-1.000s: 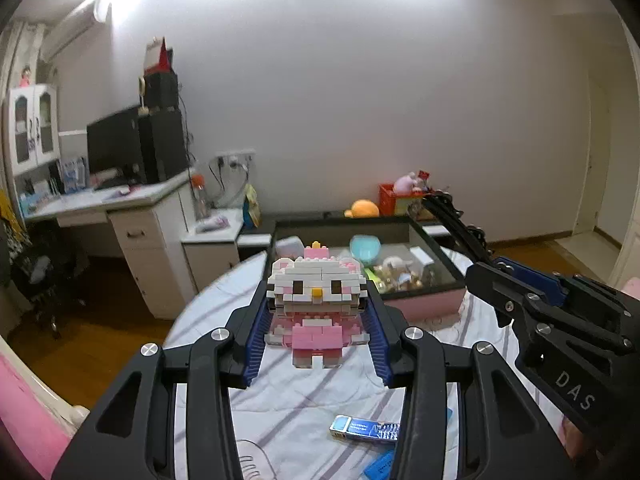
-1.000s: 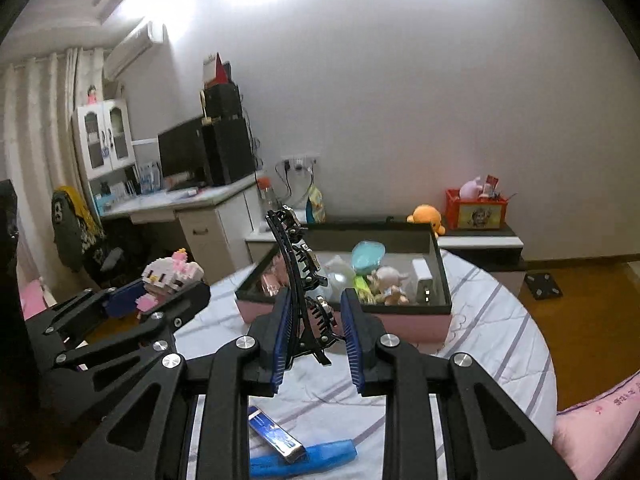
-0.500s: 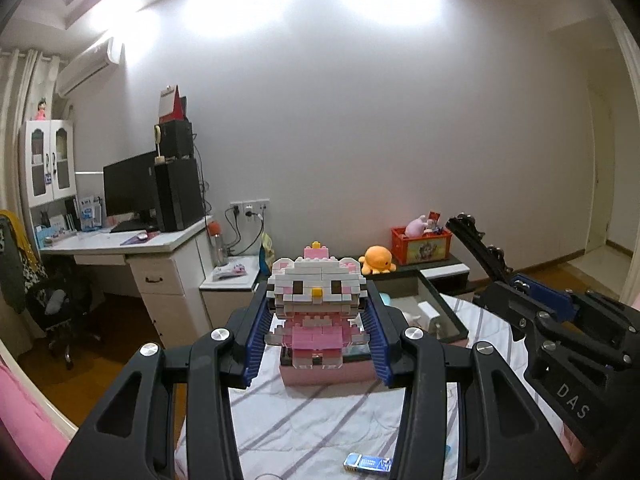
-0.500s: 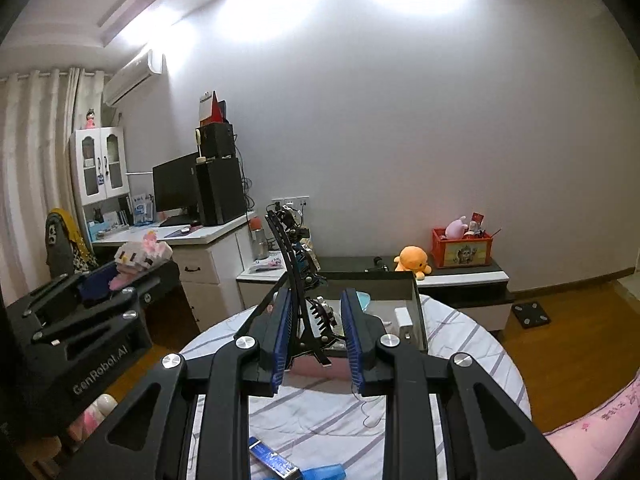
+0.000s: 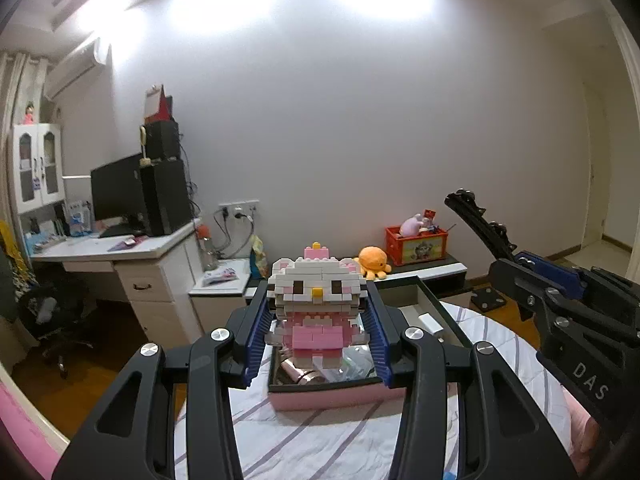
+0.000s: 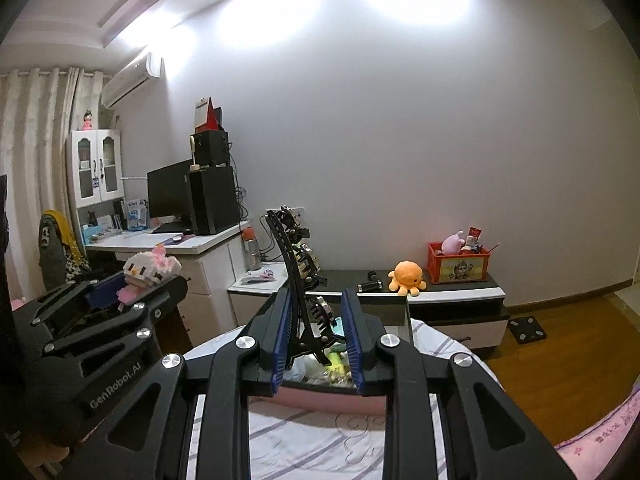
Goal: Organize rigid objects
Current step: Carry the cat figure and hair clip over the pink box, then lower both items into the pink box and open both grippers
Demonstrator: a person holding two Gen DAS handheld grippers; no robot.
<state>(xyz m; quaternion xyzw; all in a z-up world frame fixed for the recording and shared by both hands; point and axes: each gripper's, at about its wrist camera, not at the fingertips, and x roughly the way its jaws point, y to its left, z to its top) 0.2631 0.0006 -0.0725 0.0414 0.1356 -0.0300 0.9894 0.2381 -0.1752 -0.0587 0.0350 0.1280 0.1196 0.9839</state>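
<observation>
Both tools rose above pink box (image 5: 332, 398) holding small toys (image 6: 334, 360).

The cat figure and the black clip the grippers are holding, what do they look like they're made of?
Cat figure: small moulded plastic bricks, white and pink, slightly glossy; the stepped rows and studs on top show it.

Black clip: probably hard plastic, shiny black, going by its thin curved spine and moulded teeth. Small pale bits sit along it, maybe metal or stones; too small to tell.
</observation>
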